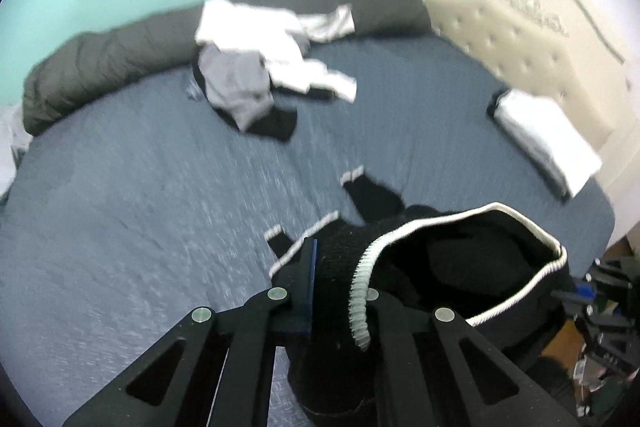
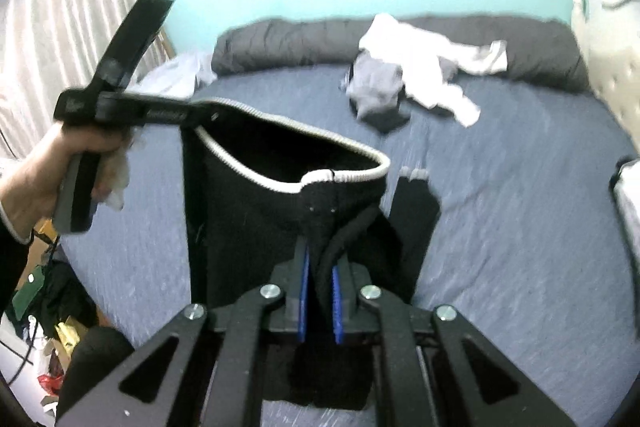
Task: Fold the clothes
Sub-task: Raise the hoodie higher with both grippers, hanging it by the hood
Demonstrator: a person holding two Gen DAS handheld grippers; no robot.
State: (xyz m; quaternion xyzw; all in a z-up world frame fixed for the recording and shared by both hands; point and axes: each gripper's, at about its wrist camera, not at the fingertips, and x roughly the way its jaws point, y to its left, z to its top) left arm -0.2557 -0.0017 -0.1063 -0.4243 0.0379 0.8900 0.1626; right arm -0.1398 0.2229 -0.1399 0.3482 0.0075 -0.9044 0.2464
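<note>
A black garment with a white ribbed waistband hangs in the air over the blue bed, its legs trailing onto the sheet. My left gripper is shut on one side of the waistband; it also shows in the right wrist view, held by a hand. My right gripper is shut on the waistband's other side. The waistband gapes open between them.
A pile of white, grey and black clothes lies near a dark rolled duvet. A folded white stack sits by the cream headboard. Clutter lies on the floor beside the bed.
</note>
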